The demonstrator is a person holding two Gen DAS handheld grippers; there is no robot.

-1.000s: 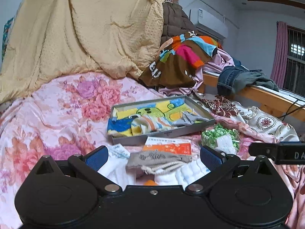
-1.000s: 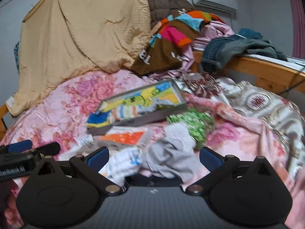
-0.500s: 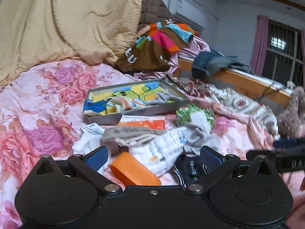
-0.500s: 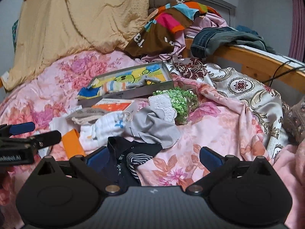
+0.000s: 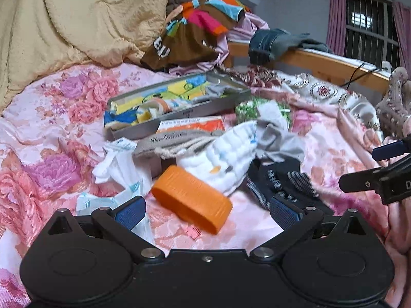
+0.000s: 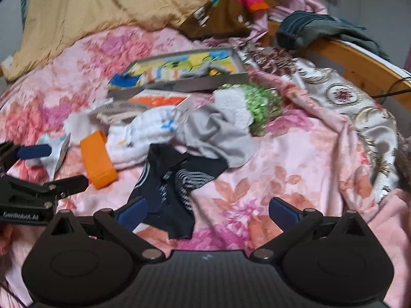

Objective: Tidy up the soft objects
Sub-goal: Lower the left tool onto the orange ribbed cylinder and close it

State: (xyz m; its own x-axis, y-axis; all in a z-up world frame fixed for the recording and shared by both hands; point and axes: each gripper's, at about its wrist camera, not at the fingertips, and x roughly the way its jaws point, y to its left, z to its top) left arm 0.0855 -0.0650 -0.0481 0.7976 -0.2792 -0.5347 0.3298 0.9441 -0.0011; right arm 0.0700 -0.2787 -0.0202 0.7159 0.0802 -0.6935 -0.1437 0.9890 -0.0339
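A heap of soft items lies on the flowered bedspread: a white cloth (image 5: 228, 159) (image 6: 143, 133), a grey cloth (image 5: 280, 138) (image 6: 218, 133), dark striped socks (image 5: 282, 182) (image 6: 169, 179), a green-and-white bundle (image 6: 259, 102) and a beige drawstring pouch (image 5: 177, 138). An orange block (image 5: 192, 200) (image 6: 97, 159) lies at the heap's near left. My left gripper (image 5: 206, 210) is open just before the orange block. My right gripper (image 6: 208, 210) is open, its left finger over the dark socks. Behind the heap a grey tray (image 5: 195, 110) (image 6: 179, 84) holds colourful cloths.
An orange-and-white box (image 5: 190, 125) lies against the tray. White wrappers (image 5: 120, 164) lie at the left. A tan quilt (image 5: 77, 20), piled clothes (image 5: 200, 33) and a wooden bed rail (image 5: 334, 64) stand behind. A patterned blanket (image 6: 359, 102) covers the right side.
Both grippers have drawn back and tilted down, so the orange block, dark socks and more of the heap came into view. Both stay open and hold nothing.
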